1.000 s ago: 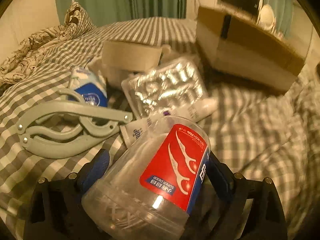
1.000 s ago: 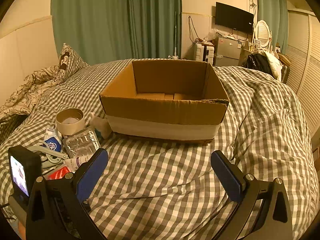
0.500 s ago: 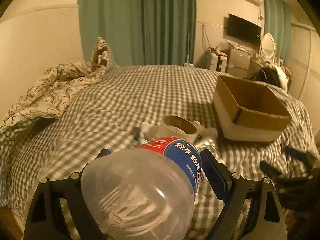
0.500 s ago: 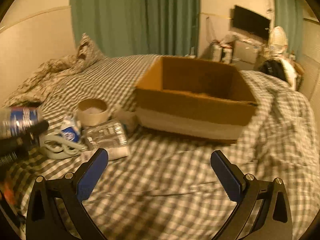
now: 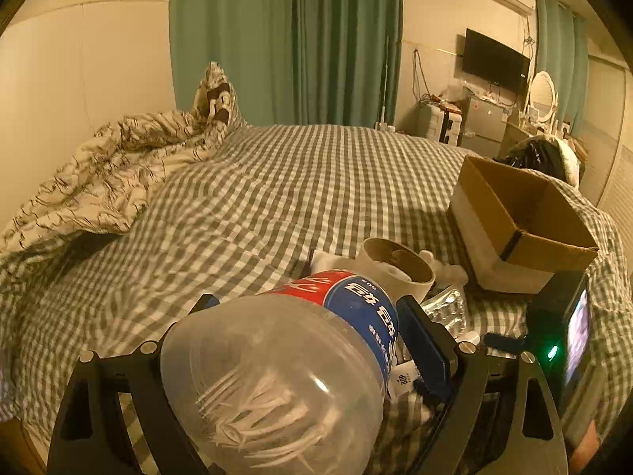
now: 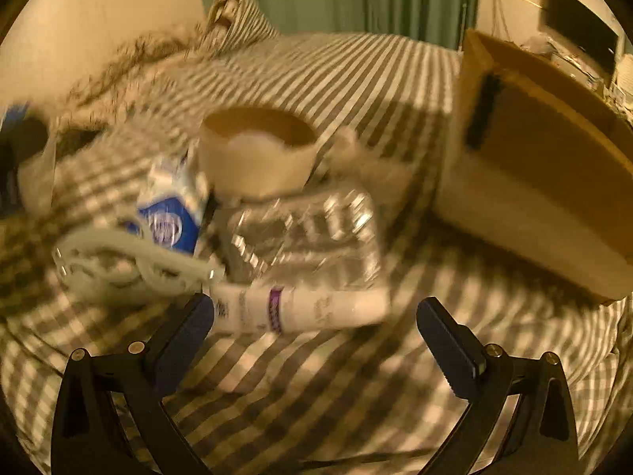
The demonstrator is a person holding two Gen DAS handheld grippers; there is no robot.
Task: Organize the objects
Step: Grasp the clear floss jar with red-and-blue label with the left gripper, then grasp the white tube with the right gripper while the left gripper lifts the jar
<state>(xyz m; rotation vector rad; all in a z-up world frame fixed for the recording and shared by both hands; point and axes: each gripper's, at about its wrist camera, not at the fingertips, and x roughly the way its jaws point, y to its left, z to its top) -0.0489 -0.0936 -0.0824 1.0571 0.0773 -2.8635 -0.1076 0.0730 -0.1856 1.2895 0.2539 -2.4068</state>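
Note:
My left gripper [image 5: 312,340] is shut on a clear plastic jar of floss picks [image 5: 285,372] with a red and blue label, held above the bed. My right gripper [image 6: 314,328] is open and empty, low over the checked bedcover, just in front of a white tube [image 6: 300,308]. Behind the tube lie a foil blister pack [image 6: 312,241], a grey folding hanger [image 6: 126,261], a blue and white packet [image 6: 174,221] and a tape roll [image 6: 257,154]. An open cardboard box [image 6: 546,166] stands to the right; it also shows in the left wrist view [image 5: 522,225].
A rumpled patterned duvet and pillow [image 5: 118,174] lie at the bed's far left. Green curtains [image 5: 285,39] hang behind. A TV, fridge and mirror [image 5: 494,87] stand at the far right. The right gripper's body and screen [image 5: 569,336] show at the left view's right edge.
My right gripper has moved left and down toward the pile of items, with motion blur. My left gripper still holds the jar, lifted slightly and steady.

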